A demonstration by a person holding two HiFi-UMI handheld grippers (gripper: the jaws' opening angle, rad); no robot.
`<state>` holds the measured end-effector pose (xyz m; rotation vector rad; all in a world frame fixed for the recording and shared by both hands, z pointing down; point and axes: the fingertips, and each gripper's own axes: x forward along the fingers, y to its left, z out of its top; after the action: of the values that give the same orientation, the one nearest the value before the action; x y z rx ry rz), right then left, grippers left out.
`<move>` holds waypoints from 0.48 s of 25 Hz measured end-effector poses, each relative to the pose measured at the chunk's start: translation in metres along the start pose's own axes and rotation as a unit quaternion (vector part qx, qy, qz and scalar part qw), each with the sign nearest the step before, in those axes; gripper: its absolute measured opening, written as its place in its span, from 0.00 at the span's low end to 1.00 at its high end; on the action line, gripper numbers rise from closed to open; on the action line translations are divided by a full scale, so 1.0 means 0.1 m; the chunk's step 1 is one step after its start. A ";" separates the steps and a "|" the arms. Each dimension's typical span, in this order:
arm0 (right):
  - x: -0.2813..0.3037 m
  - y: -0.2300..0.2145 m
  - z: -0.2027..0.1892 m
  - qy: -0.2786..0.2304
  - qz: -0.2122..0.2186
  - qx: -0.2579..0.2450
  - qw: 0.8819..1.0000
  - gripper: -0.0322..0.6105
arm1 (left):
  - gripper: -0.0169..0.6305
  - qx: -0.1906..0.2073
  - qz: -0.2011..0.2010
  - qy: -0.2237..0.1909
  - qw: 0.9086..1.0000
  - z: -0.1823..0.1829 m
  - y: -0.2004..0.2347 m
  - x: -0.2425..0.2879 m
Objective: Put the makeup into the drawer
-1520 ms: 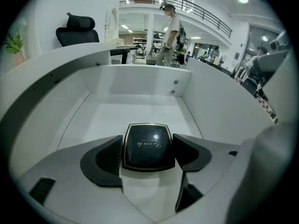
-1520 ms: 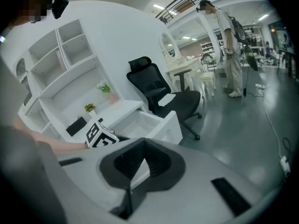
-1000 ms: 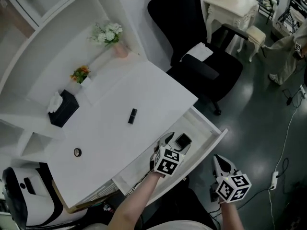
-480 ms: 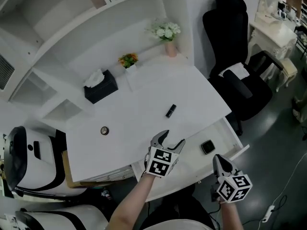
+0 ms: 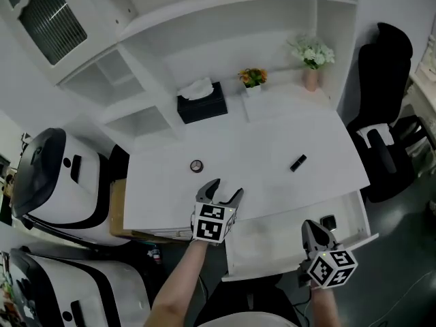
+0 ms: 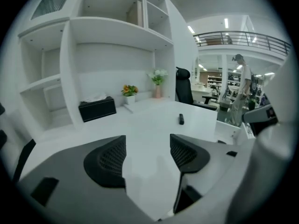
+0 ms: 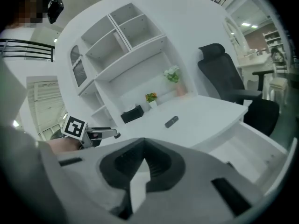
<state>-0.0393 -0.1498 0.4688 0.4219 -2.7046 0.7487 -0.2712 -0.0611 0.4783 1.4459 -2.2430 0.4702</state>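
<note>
Makeup shows in three pieces: a short black tube (image 5: 298,163), a small round case with a dark rim (image 5: 196,166), and a flat black square case (image 5: 329,222). The square case lies inside the open drawer (image 5: 272,245), near its right end. The tube lies flat on the white desk (image 5: 259,138) just behind the drawer's right half, set at a slant and clear of everything else. The round case sits on the desk behind and to the left of the drawer, well apart from the tube.

Your left gripper (image 5: 225,190) hangs over the desk just beyond the drawer's left end, short of the round case. Its jaws have just been closing a little, yet they stand wide apart with nothing between them — only bare desktop shows in the gap.

Your right gripper (image 5: 315,232) is over the drawer's right half, beside the square case. Its jaws are brought together at the tips — you hold nothing in them.
</note>
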 end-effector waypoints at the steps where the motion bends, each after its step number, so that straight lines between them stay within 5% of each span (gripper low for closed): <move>1: 0.08 0.09 0.00 0.001 0.004 -0.002 1.000 0.05 | 0.48 -0.005 0.008 0.002 1.000 -0.03 0.15 -0.04; 12: 0.86 0.95 -0.11 0.024 0.017 -0.028 0.999 0.05 | 0.48 -0.020 0.038 0.020 0.999 -0.35 1.36 -0.06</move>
<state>-0.1492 -0.0825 0.4666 0.3410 -2.6862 0.6817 -0.3882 0.0150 0.4979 1.3239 -2.2689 0.4703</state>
